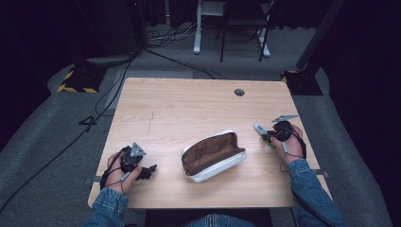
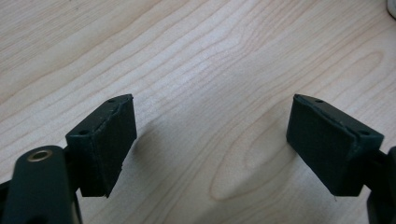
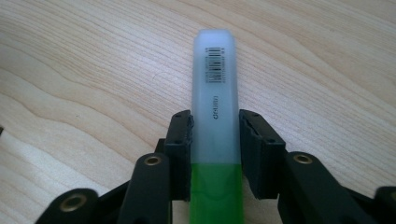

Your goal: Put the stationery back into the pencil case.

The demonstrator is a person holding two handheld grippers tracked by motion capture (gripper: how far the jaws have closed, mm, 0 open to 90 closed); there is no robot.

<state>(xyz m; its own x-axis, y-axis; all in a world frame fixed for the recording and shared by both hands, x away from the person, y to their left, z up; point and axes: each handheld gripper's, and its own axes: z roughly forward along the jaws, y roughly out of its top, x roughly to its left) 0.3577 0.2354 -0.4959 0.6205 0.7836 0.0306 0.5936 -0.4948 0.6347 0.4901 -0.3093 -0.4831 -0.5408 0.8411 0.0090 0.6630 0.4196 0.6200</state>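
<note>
My right claw pinching a green highlighter lengthwise between its jaws, my left claw spread over bare wooden tabletop, open pencil case between them, dark room.

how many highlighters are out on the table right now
1. A green highlighter with a frosted cap sits between the pads of the right gripper, near the table's right edge. The open pencil case looks empty, though part of its inside is hidden.
</note>
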